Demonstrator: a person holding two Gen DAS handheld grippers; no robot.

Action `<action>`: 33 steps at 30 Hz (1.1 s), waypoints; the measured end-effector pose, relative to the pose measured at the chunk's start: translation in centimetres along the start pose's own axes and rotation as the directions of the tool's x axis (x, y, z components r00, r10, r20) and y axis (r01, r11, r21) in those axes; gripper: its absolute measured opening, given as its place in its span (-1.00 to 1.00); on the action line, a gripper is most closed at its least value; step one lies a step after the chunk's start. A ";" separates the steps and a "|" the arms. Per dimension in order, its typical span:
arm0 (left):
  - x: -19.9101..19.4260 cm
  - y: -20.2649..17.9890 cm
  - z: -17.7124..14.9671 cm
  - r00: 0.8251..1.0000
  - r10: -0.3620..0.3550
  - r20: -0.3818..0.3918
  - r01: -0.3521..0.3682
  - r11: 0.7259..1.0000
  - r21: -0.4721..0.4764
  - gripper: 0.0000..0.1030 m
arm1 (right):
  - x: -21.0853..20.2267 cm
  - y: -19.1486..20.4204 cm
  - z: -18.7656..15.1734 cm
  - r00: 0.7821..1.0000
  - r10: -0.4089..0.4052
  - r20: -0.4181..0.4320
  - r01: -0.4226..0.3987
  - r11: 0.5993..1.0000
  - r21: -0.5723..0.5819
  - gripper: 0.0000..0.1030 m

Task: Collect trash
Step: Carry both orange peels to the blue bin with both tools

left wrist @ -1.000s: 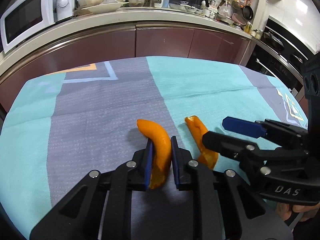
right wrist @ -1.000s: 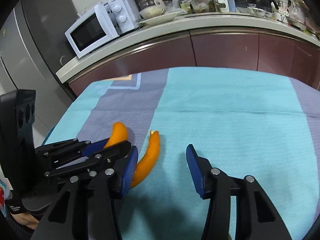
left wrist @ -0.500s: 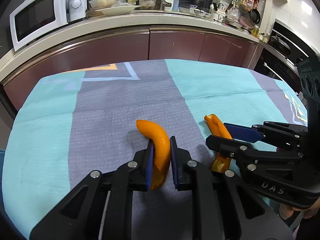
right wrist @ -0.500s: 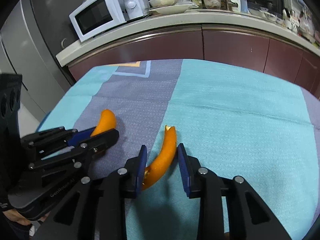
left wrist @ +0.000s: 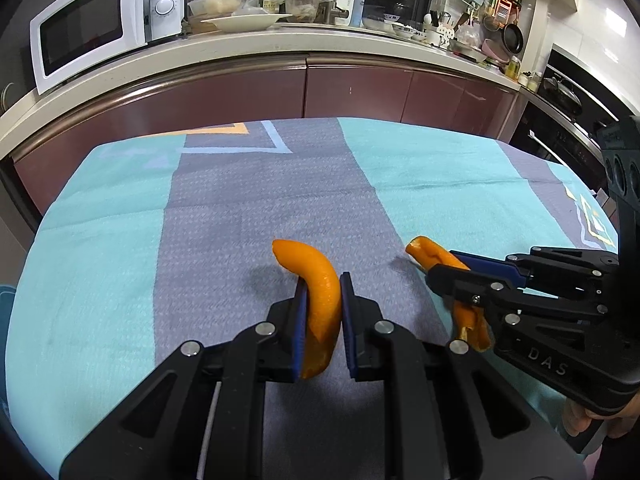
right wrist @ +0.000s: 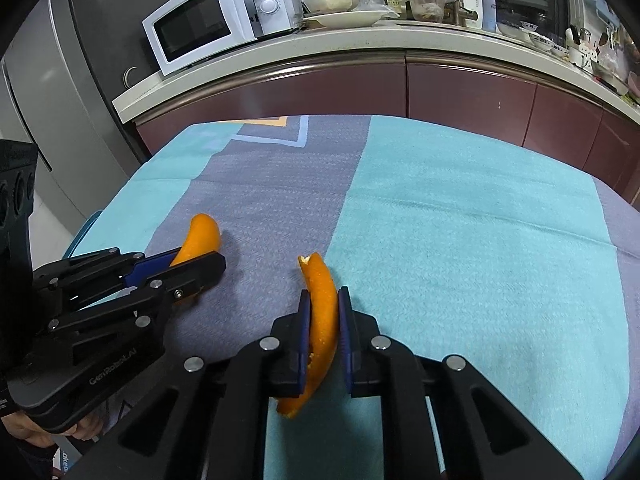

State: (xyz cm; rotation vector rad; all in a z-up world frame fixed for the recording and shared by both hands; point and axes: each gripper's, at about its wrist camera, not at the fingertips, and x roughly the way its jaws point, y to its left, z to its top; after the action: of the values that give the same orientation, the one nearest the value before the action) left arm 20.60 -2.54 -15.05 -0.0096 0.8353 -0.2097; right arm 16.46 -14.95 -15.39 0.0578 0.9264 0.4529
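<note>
I hold a hand-held gripper in each hand over a table covered by a teal and grey cloth (left wrist: 440, 168). My left hand-held gripper (left wrist: 323, 312) is closed narrowly on a curved piece of orange peel (left wrist: 316, 288). My right hand-held gripper (right wrist: 324, 332) is closed narrowly on a second, thinner peel (right wrist: 320, 300). Both peels sit near the table's near edge, roughly at its middle, close beside each other.

Each peel is pinched along a thin, curved edge, so I judge either could twist or slip out as I lift. The two grippers are also close and could knock together.

The right wrist view shows the thinner peel's torn lower end hanging below the blue pads; the left wrist view half hides that peel behind the gripper's fingers. No bin shows in either view.
</note>
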 end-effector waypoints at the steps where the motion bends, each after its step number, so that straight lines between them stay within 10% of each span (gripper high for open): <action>1: -0.1 0.0 -0.1 1.000 0.001 0.001 -0.001 1.000 0.001 -0.70 | -0.3 0.1 -0.1 1.000 -0.002 0.005 0.002 1.000 0.000 -0.78; 20: -10.1 2.0 -2.4 0.987 0.055 0.149 -0.053 0.998 -0.022 -0.70 | -8.5 5.1 -1.3 0.984 -0.012 0.178 0.022 0.998 -0.053 -0.78; 33: -21.8 9.0 -6.0 0.928 0.239 0.287 -0.200 0.967 -0.157 -0.70 | -12.9 14.4 0.1 0.949 0.115 0.294 -0.050 0.974 -0.222 -0.78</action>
State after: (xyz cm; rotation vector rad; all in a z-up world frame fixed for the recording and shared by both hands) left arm 3.60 10.80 -3.94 -0.0642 0.5343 0.0570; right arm 4.78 -7.06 -2.09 -0.0274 0.5687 0.6008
